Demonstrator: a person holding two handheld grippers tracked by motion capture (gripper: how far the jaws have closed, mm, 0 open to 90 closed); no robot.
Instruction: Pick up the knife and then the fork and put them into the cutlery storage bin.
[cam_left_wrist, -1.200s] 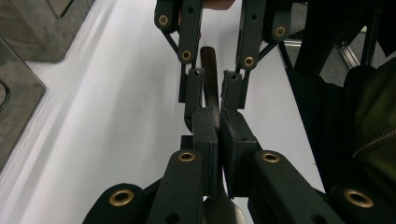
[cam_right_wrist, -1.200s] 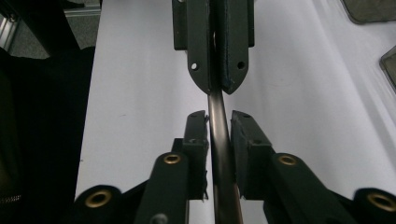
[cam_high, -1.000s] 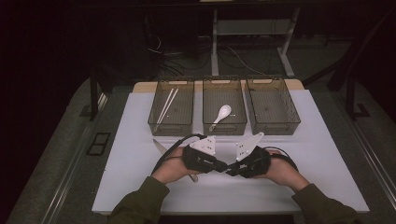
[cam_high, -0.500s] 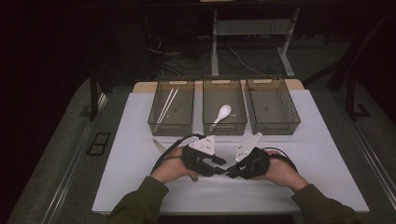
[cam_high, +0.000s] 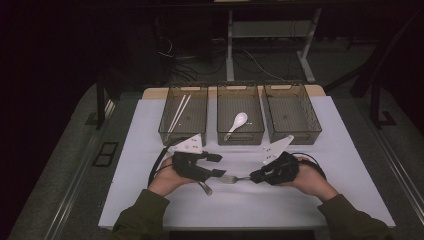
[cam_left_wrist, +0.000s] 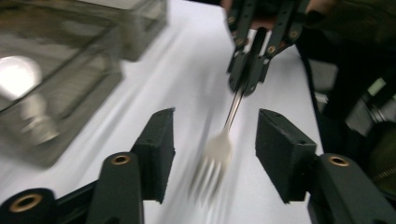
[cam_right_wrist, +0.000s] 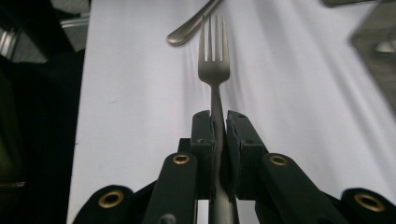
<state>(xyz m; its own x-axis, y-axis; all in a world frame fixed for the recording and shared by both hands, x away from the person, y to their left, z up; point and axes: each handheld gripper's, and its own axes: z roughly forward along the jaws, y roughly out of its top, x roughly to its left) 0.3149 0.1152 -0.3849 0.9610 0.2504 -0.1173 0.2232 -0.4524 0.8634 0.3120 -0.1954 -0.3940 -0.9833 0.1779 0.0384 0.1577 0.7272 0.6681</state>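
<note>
A metal fork (cam_high: 234, 178) hangs just above the white mat between my two grippers. My right gripper (cam_high: 253, 176) is shut on its handle; in the right gripper view the jaws (cam_right_wrist: 219, 121) clamp the handle and the tines (cam_right_wrist: 214, 44) point away. My left gripper (cam_high: 217, 165) stands open, and its jaws have just been opening. In the left gripper view the blurred fork head (cam_left_wrist: 215, 156) lies between the open jaws (cam_left_wrist: 217, 140) without touching either pad. Beyond it, the right gripper (cam_left_wrist: 247, 77) holds the handle.
Three clear brown bins stand at the back of the mat: the left one (cam_high: 182, 132) holds chopsticks (cam_high: 178, 112), the middle one a white spoon (cam_high: 237, 123), and the right one (cam_high: 292, 132) has nothing in it. Another metal utensil's handle (cam_high: 205, 188) lies by the left hand.
The left gripper's jaws have opened and let go of the fork, and that hand has drawn back to the left. The right gripper keeps hold of the handle.
</note>
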